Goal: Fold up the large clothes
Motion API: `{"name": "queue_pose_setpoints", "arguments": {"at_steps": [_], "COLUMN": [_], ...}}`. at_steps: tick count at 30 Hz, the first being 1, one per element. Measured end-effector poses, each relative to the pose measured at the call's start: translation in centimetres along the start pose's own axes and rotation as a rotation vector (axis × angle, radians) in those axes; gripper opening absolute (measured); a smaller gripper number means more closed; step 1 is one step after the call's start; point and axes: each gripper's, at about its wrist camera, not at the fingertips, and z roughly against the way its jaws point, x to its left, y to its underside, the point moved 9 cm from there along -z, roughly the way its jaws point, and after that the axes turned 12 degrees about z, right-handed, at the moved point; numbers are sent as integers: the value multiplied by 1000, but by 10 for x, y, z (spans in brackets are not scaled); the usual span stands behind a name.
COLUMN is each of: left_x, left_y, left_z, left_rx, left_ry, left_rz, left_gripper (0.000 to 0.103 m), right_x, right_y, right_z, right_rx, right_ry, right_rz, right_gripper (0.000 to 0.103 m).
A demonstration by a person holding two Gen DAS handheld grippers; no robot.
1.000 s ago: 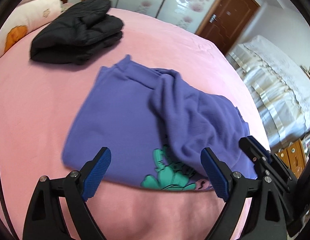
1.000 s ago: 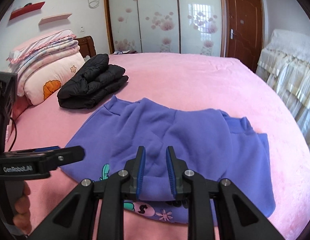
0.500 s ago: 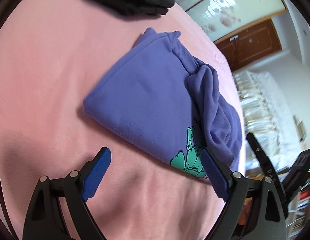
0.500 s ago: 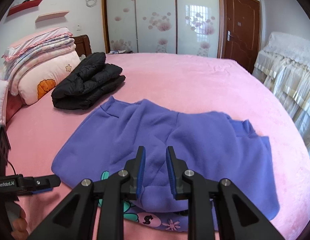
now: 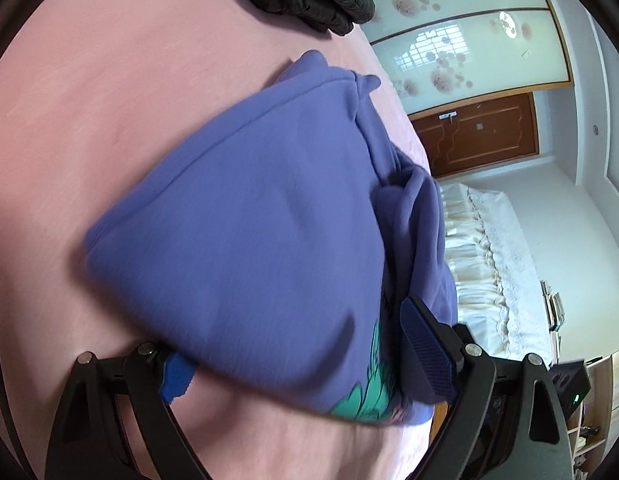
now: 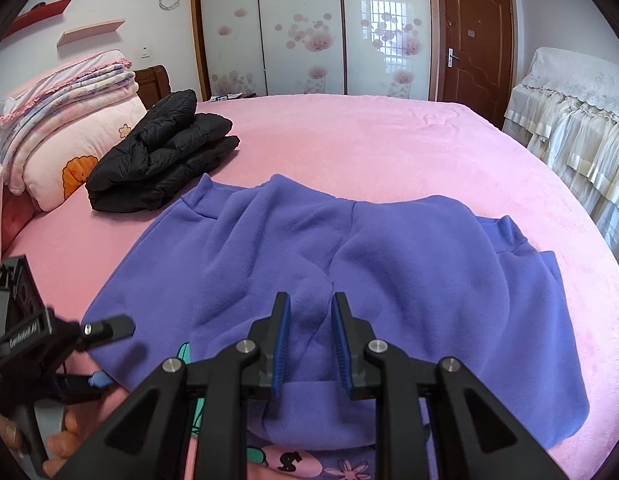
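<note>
1. Covering nearly the whole scene, a pink bed (image 6: 389, 140) carries everything else.
2. Lying flat on the bed's near part is a purple sweatshirt (image 6: 409, 280), partly folded, with a green and pink print at its near hem.
3. Resting near the headboard, beyond the sweatshirt's far left corner, is a folded black puffer jacket (image 6: 157, 160), just beside a stack of pink pillows and blankets (image 6: 65, 120).
4. The left gripper (image 5: 293, 356) has its fingers spread wide around the sweatshirt's near left corner; one finger (image 5: 425, 356) lies over the fabric, the other under the edge.
5. The right gripper (image 6: 309, 340) holds its fingers narrowly apart, pinching a raised fold of the sweatshirt at mid-hem.
</note>
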Motion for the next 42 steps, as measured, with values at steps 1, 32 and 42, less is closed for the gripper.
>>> {"name": "queue_pose_setpoints", "arguments": {"at_steps": [1,32,42], "left_x": [-3,-192,-241], "left_y": [-3,74,154], "left_z": [-5,5,-15], "left_rx": [-5,-256,-233], "left_ry": [7,-45,-83], "left_rz": [7,-802,-1077], "left_gripper": [90,17,17], "right_x": [0,-20,-48], "right_y": [0,53,73], "right_z": [-1,-30,-9], "right_rx": [-1,-10,29], "right_ry": [0,-205,-354], "right_rz": [0,-283,-496], "right_gripper": [21,13,13]}}
